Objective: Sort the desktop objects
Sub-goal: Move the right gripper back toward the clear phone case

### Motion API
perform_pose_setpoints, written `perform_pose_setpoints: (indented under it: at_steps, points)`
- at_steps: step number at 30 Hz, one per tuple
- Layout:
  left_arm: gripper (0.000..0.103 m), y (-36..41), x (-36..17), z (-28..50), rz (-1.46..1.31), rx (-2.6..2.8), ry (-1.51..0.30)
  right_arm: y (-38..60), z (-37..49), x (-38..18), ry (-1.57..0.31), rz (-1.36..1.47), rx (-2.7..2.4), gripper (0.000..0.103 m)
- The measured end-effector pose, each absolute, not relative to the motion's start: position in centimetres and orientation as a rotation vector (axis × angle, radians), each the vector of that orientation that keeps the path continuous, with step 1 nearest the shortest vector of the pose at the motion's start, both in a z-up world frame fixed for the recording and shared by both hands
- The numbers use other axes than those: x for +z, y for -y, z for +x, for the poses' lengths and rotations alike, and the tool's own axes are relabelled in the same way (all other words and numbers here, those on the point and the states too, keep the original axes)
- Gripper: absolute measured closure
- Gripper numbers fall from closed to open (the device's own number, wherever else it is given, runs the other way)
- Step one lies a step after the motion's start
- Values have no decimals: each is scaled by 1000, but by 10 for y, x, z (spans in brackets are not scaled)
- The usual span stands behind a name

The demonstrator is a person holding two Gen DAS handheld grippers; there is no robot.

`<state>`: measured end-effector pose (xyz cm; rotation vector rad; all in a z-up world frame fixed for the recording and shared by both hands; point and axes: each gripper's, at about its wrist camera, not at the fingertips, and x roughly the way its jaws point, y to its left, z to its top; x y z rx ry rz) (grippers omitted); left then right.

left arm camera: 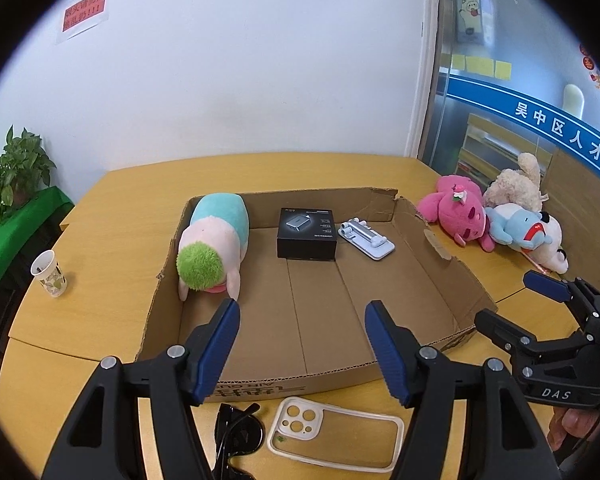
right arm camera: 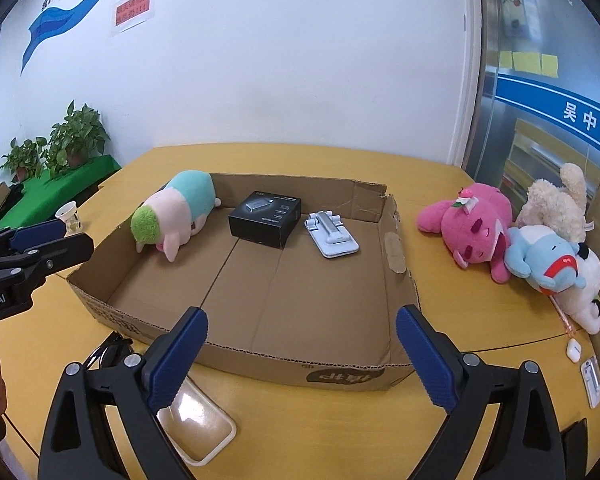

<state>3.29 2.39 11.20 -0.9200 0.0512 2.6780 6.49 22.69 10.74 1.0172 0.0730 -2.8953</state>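
A shallow cardboard tray (left arm camera: 440, 264) (right arm camera: 396, 248) on the yellow table holds a pastel plush with green hair (left arm camera: 214, 244) (right arm camera: 172, 210), a black charger box (left arm camera: 307, 233) (right arm camera: 265, 218) and a white phone stand (left arm camera: 366, 237) (right arm camera: 331, 234). A clear phone case (left arm camera: 336, 432) (right arm camera: 196, 428) and black sunglasses (left arm camera: 236, 434) (right arm camera: 110, 354) lie in front of the tray. My left gripper (left arm camera: 302, 344) is open and empty above the tray's near wall. My right gripper (right arm camera: 302, 356) is open and empty over the same wall.
A pink plush (left arm camera: 458, 210) (right arm camera: 474, 226), a blue plush (left arm camera: 518, 226) (right arm camera: 548, 258) and a cream plush (left arm camera: 518, 184) (right arm camera: 556, 204) lie right of the tray. A paper cup (left arm camera: 49, 274) (right arm camera: 69, 215) stands at left. White earbud case (right arm camera: 575, 350) near right edge.
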Motion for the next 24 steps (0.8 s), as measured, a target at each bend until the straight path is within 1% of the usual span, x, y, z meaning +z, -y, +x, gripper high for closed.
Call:
perform_pose_setpoints:
  at_steps: [16,19,24]
  points:
    - [38,-21,98,43,-969,2651,-34,-219,79,102,-52,995,-2856,6]
    - [38,-15,93,48,-985,2644,-37,-213,83,87,-29,1026,-2780,6]
    - [38,5,74,58,-1050,2631,-62,-193,89,29,-19,1208,-2606,6]
